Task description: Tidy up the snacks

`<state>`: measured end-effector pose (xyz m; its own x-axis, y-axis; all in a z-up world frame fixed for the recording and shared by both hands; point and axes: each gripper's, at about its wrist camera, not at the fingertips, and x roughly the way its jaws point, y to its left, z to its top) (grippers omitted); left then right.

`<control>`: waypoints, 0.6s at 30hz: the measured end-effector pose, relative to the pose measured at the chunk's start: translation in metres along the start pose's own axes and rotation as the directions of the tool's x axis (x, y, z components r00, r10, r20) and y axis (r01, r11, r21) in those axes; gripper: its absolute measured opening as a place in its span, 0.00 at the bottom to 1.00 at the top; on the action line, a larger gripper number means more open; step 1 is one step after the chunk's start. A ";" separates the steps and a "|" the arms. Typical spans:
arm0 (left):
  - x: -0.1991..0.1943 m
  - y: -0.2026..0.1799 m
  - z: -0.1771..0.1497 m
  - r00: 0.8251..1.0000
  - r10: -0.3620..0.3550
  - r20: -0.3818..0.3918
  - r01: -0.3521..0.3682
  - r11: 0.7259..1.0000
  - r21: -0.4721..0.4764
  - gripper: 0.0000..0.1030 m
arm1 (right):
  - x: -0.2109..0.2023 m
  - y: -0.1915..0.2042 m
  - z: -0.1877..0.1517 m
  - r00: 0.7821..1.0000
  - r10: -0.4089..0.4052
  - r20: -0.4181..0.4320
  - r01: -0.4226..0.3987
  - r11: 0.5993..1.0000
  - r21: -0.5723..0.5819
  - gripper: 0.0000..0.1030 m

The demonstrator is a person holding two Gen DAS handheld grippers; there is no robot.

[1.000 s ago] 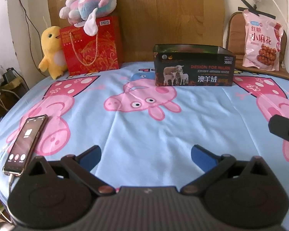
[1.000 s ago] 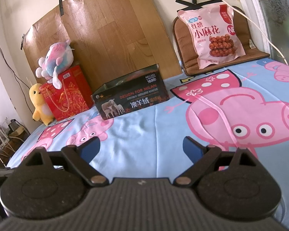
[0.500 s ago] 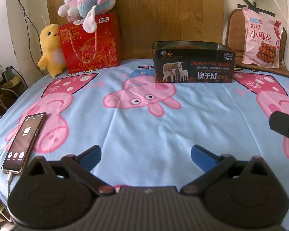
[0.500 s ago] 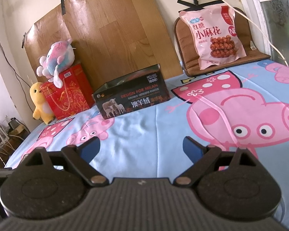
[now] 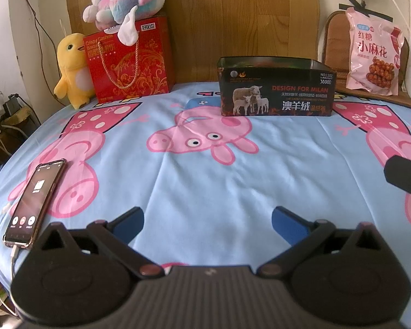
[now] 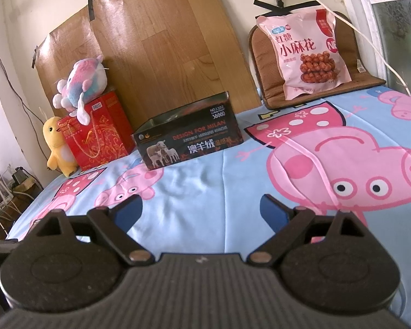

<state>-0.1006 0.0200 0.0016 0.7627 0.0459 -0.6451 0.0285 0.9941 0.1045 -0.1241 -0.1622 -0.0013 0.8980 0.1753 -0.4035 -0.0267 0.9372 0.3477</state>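
Both grippers advanced toward 1 box [image 5: 276,87], 1 snack bag [image 5: 372,54].

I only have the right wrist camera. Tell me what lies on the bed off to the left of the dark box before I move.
Observer: A phone lies flat on the bedsheet near its left edge, with the screen lit. It is outside your view.
Operator: Report the left gripper.
Observer: The left gripper has its jaws wide apart with nothing between them, over bare sheet.
Operator: Say whether that phone is tethered.
Observer: Yes. A cable is plugged into its near end and runs off the bed's edge.
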 end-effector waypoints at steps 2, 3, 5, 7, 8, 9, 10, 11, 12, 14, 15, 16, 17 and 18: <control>0.000 0.000 0.000 1.000 0.000 0.000 0.000 1.000 0.000 1.00 | -0.001 0.000 0.001 1.000 0.002 0.005 -0.002 1.000 -0.004 0.92; 0.000 0.000 0.000 1.000 0.000 0.000 0.000 1.000 0.000 1.00 | -0.001 0.000 0.001 1.000 0.003 0.007 -0.003 1.000 -0.006 0.92; 0.000 0.000 0.000 1.000 0.000 -0.001 0.000 1.000 -0.001 1.00 | -0.001 0.001 0.002 1.000 0.005 0.008 -0.005 1.000 -0.013 0.92; 0.000 0.000 0.001 1.000 0.000 -0.002 0.000 1.000 -0.001 1.00 | -0.001 0.001 0.002 1.000 0.008 0.006 -0.008 1.000 -0.016 0.92; 0.000 0.000 0.001 1.000 0.000 -0.004 0.000 1.000 -0.001 1.00 | -0.001 0.000 0.002 1.000 0.009 0.005 -0.009 1.000 -0.016 0.92; 0.001 0.001 0.001 1.000 -0.001 -0.005 0.001 1.000 -0.002 1.00 | -0.001 0.000 0.002 1.000 0.009 0.005 -0.009 1.000 -0.017 0.92; 0.001 0.001 0.001 1.000 -0.002 -0.007 0.002 1.000 -0.002 1.00 | -0.001 0.001 0.002 1.000 0.009 0.005 -0.009 1.000 -0.017 0.92; 0.001 0.001 0.001 1.000 -0.003 -0.008 0.003 1.000 -0.002 1.00 | -0.001 0.001 0.002 1.000 0.008 0.005 -0.008 1.000 -0.017 0.92; 0.001 0.001 0.001 1.000 -0.004 -0.009 0.004 1.000 -0.002 1.00 | -0.001 0.001 0.002 1.000 0.008 0.006 -0.008 1.000 -0.017 0.92; 0.001 0.000 0.001 1.000 -0.003 -0.011 0.003 1.000 0.000 1.00 | -0.001 0.001 0.002 1.000 0.007 0.006 -0.007 1.000 -0.017 0.92; 0.001 0.001 0.001 1.000 -0.002 -0.010 0.002 1.000 0.000 1.00 | -0.001 0.001 0.002 1.000 0.006 0.006 -0.006 1.000 -0.017 0.92; 0.001 0.000 0.001 1.000 -0.002 -0.010 0.002 1.000 -0.001 1.00 | -0.001 0.000 0.002 1.000 0.007 0.006 -0.007 1.000 -0.017 0.92; 0.001 0.000 0.001 1.000 -0.001 -0.010 0.001 1.000 -0.002 1.00 | -0.001 0.000 0.002 1.000 0.006 0.006 -0.006 1.000 -0.018 0.92; 0.001 0.000 0.002 1.000 0.001 -0.010 -0.001 1.000 -0.002 1.00 | -0.001 0.000 0.002 1.000 0.006 0.007 -0.006 1.000 -0.018 0.92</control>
<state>-0.0986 0.0200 0.0021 0.7564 0.0478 -0.6524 0.0263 0.9943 0.1033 -0.1236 -0.1627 0.0011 0.9007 0.1792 -0.3957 -0.0404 0.9415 0.3345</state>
